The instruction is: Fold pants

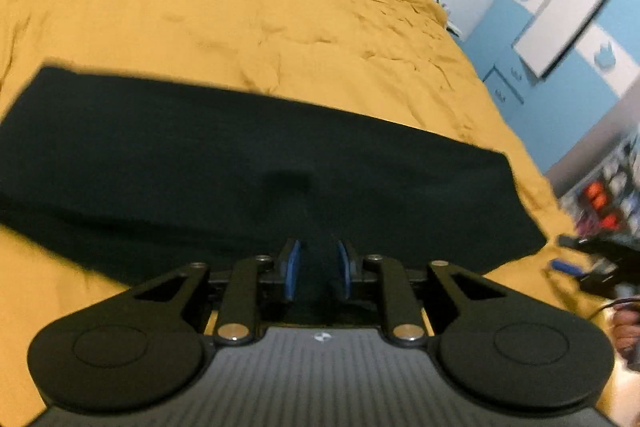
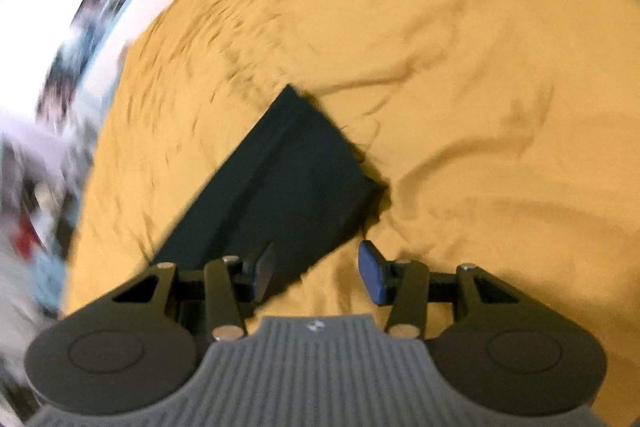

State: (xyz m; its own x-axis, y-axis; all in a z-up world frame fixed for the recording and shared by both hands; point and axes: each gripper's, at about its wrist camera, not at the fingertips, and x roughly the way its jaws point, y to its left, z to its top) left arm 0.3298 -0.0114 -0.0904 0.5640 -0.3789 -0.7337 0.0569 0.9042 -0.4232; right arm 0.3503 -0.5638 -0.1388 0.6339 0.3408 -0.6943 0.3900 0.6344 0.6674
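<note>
Black pants lie folded in a long flat band across a yellow bedsheet. My left gripper hovers low over the near edge of the band. Its blue pads stand a little apart, with dark cloth showing in the gap and no pad pressing on it. In the right wrist view one end of the pants runs to a squared corner. My right gripper is open over that end's near edge, one pad above the cloth, the other above the sheet. The right gripper also shows blurred past the pants' right end.
The bed's right edge drops off toward a blue and white wall with cabinets. Cluttered shelves stand beyond the bed corner. A hand shows at the right border. Wrinkled sheet extends far behind the pants.
</note>
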